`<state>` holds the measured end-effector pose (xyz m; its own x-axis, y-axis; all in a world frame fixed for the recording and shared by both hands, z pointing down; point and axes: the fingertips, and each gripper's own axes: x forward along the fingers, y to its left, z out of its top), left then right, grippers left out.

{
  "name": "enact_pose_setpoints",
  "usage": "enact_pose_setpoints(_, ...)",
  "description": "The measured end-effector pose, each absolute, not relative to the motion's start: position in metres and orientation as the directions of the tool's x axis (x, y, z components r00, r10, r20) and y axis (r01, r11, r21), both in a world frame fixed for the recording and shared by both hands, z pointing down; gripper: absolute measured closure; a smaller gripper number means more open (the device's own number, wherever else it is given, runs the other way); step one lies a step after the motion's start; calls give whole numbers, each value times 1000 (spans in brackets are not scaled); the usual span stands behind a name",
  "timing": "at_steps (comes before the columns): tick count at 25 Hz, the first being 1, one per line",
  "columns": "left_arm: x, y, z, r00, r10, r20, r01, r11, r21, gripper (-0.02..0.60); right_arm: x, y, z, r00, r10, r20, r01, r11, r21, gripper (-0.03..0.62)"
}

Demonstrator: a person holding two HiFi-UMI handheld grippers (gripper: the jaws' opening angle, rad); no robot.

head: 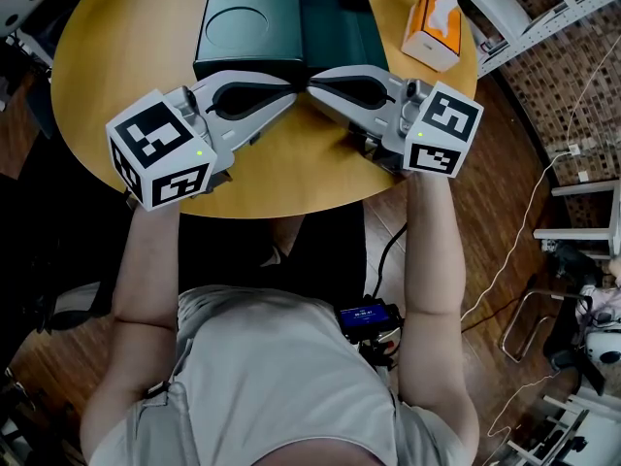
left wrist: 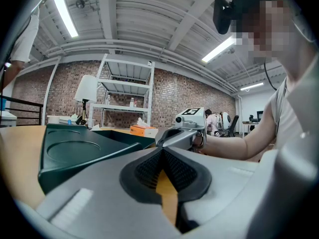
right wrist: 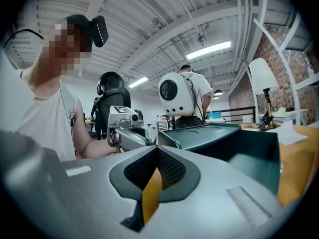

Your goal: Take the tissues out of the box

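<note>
My left gripper [head: 291,90] and right gripper [head: 316,83] are both pinched shut and empty, tips meeting before the green tray [head: 252,13]. The orange tissue box [head: 434,32] sits at two o'clock. Reaching carelessly, I'd likely topple that light box.

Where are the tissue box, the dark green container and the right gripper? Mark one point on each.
tissue box [head: 424,35]: head view, on its orange top face.
dark green container [head: 243,13]: head view, on its ringed lid panel.
right gripper [head: 316,83]: head view, at its closed tips.
</note>
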<state>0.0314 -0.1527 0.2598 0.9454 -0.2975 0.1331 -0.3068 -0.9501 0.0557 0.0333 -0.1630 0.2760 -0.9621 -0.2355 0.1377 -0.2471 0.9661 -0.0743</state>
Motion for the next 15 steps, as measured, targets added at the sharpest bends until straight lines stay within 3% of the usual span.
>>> enact_pose_setpoints(15, 32, -153, 261, 945, -298, 132, -307, -950, 56, 581, 34, -163, 277, -962, -235, 139, -247, 966, -73, 592)
